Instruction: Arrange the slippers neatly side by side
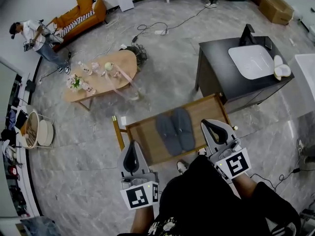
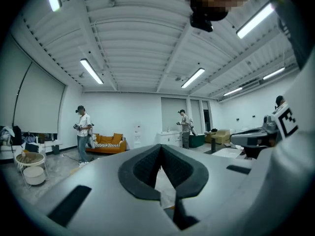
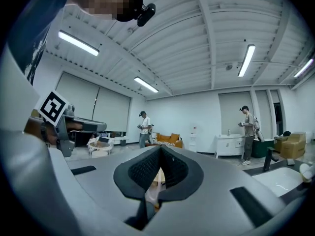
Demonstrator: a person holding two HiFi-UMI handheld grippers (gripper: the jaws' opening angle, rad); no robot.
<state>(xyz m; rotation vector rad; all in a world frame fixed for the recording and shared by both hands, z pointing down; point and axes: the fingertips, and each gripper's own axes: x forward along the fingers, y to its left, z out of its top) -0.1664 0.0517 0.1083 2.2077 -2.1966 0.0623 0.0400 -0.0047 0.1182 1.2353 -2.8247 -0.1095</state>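
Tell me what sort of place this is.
Probably a staged home mock-up in a big open hall, not a lived-in house: an orange sofa, an oval coffee table and a dark vanity cabinet with a white basin stand apart on a grey floor crossed by loose cables.

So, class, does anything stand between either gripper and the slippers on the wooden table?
Nothing visible does. The two grey slippers lie side by side on the wooden table. The left gripper and right gripper hang nearer the person, jaws shut and empty.
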